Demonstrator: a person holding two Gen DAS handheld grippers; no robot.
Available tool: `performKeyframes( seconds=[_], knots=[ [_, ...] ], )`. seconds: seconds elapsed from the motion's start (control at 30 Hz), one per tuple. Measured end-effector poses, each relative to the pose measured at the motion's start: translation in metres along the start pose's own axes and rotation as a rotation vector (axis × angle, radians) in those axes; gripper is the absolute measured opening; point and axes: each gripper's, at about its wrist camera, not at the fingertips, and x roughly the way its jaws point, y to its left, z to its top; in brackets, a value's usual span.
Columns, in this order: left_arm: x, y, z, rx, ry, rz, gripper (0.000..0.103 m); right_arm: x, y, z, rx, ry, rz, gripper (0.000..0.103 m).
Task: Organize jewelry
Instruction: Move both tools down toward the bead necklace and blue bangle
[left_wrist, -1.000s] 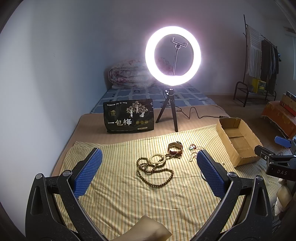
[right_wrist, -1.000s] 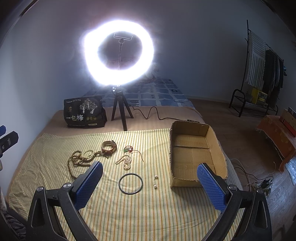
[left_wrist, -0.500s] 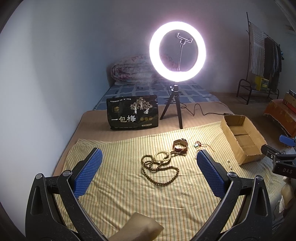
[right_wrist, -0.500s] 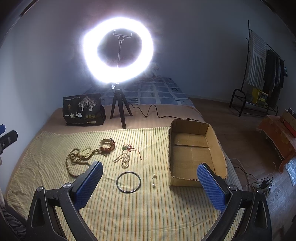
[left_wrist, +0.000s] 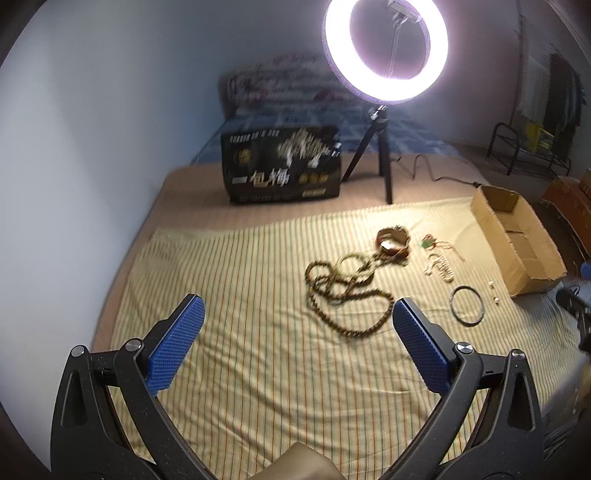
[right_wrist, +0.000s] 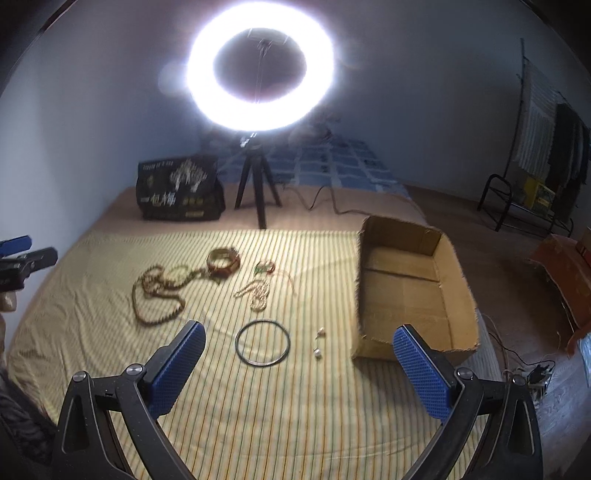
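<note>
Both grippers, left (left_wrist: 297, 325) and right (right_wrist: 299, 349), gaping, empty; black ring (right_wrist: 262, 347) between right jaws, bead necklace (left_wrist: 343, 291) ahead of left.

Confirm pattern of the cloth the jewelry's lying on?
The cloth is pale yellow with thin dark stripes, some orange ones too; clearest in the right wrist view.

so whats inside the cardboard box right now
Nothing shows inside the open brown cardboard box: only its bare floor and flaps. The strip just behind its near wall is hidden, so something small could lie there.
</note>
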Motion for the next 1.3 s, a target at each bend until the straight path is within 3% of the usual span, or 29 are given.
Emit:
performKeyframes(
  seconds=[0.3,0.4,0.67,1.0,1.1,1.3],
  knots=[
    [0.049,-0.004,-0.002,-0.012,0.153,-0.089,0.096,0.037,0.025,-0.015,-0.105,0.128,0.054,0.103],
    [0.069,-0.008,0.001,-0.032,0.228,-0.144,0.087,0.052,0.025,-0.019,-0.083,0.188,0.094,0.103],
    [0.110,-0.020,0.004,-0.045,0.332,-0.211,0.087,0.099,0.029,-0.017,-0.061,0.296,0.128,0.103],
    [0.166,-0.015,0.007,-0.125,0.434,-0.214,0.086,0.142,0.040,-0.015,-0.100,0.375,0.107,0.103],
    [0.183,-0.011,0.009,-0.160,0.463,-0.204,0.074,0.150,0.038,-0.013,-0.092,0.382,0.097,0.103],
    [0.207,-0.018,0.012,-0.183,0.493,-0.219,0.074,0.161,0.038,-0.010,-0.079,0.388,0.116,0.103]
  ],
)
